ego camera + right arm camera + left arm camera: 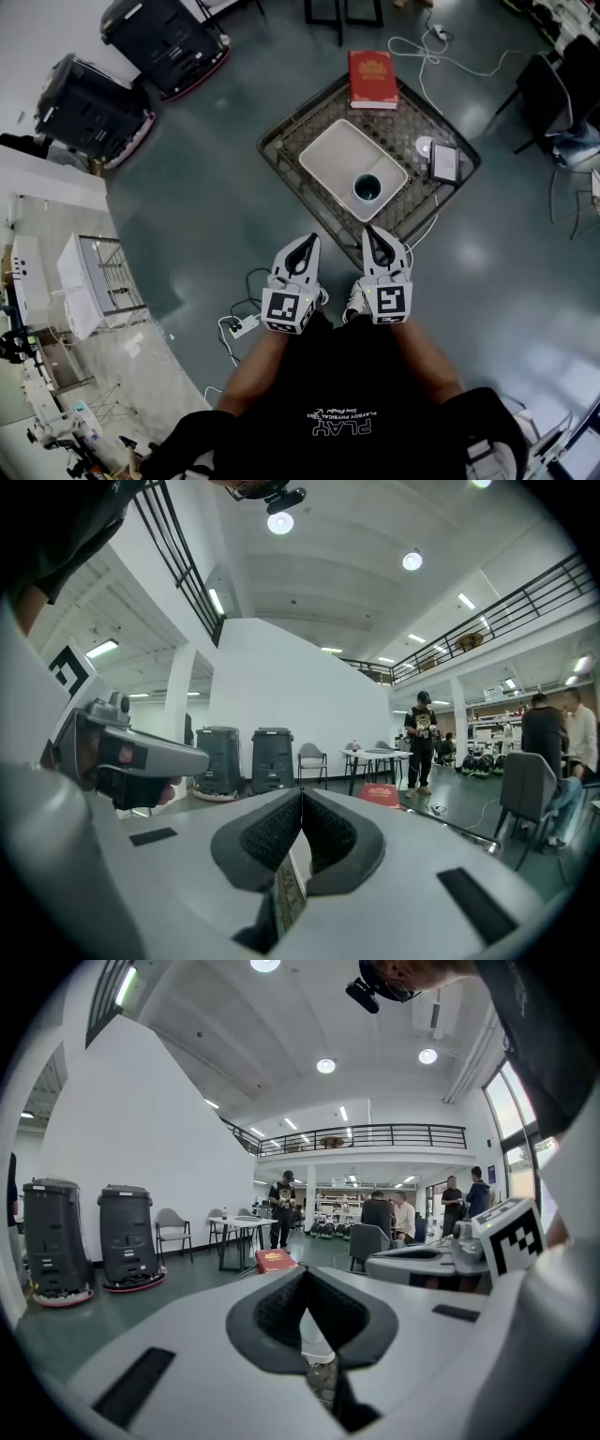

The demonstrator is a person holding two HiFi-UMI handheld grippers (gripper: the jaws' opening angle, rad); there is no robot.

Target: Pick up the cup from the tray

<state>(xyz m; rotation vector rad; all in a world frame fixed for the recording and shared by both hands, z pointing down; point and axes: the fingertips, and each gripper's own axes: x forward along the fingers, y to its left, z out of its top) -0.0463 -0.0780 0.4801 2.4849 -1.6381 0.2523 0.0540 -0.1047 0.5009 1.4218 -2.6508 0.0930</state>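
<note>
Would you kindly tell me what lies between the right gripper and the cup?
Only the tray's near rim lies there, as the head view shows.

Low table & floor clutter, big hall

Red book lies at far end of low mesh table; tablet on its rt side, small white disc just beside it. Black machine top left, second black machine near it. White cable behind table, power strip on floor, chair far rt.
</note>
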